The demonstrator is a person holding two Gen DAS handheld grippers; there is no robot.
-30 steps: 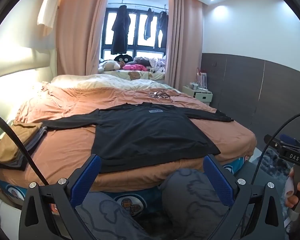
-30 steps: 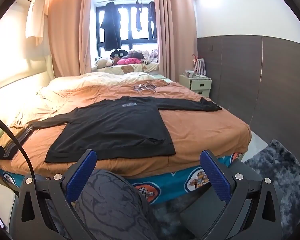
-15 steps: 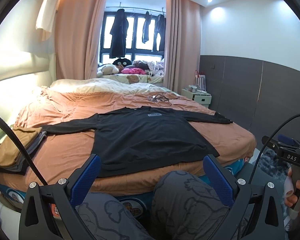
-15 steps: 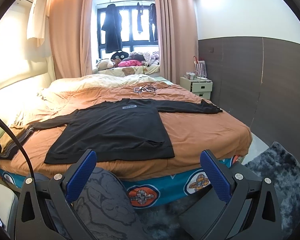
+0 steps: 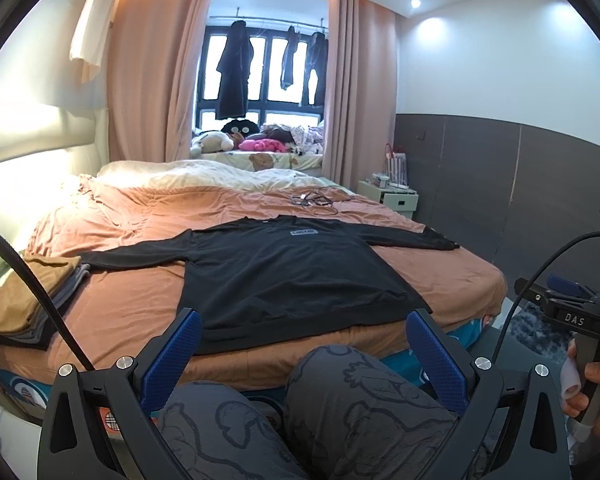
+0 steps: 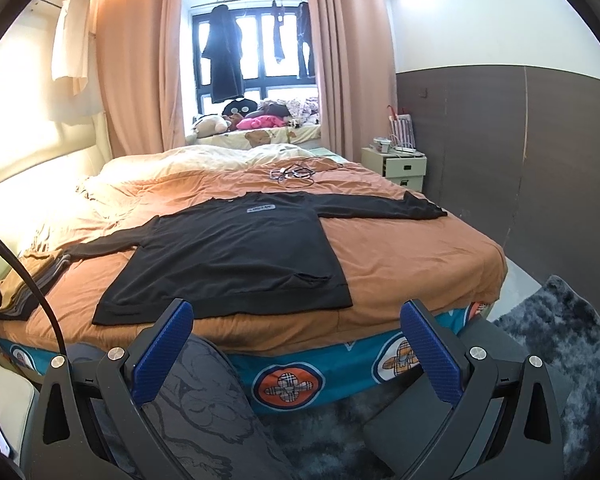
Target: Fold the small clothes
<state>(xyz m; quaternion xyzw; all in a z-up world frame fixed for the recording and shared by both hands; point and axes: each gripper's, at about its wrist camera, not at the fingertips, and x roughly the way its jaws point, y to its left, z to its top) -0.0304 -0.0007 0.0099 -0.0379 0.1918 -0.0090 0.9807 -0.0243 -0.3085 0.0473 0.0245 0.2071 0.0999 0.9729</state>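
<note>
A black long-sleeved shirt [image 5: 292, 272] [image 6: 236, 256] lies flat on the orange bedspread [image 5: 120, 296] [image 6: 400, 256], sleeves spread out to both sides, hem toward the bed's near edge. My left gripper [image 5: 304, 334] is open, held short of the bed above a person's knees, with nothing between its blue fingers. My right gripper [image 6: 296, 326] is also open and empty, off the bed's near edge and to the right of the shirt's hem. The right gripper's handle, in a hand, shows at the right of the left wrist view.
A stack of folded brown and grey clothes [image 5: 24, 300] [image 6: 28, 284] sits at the bed's left edge. Cables [image 5: 314, 200] lie beyond the shirt's collar. A small nightstand [image 6: 404, 166] stands right of the bed. A dark shaggy rug [image 6: 548, 344] covers the floor.
Both grippers have tilted up and drawn back slightly, so the room sits lower in view. The shirt has not moved. Both grippers stay open.
</note>
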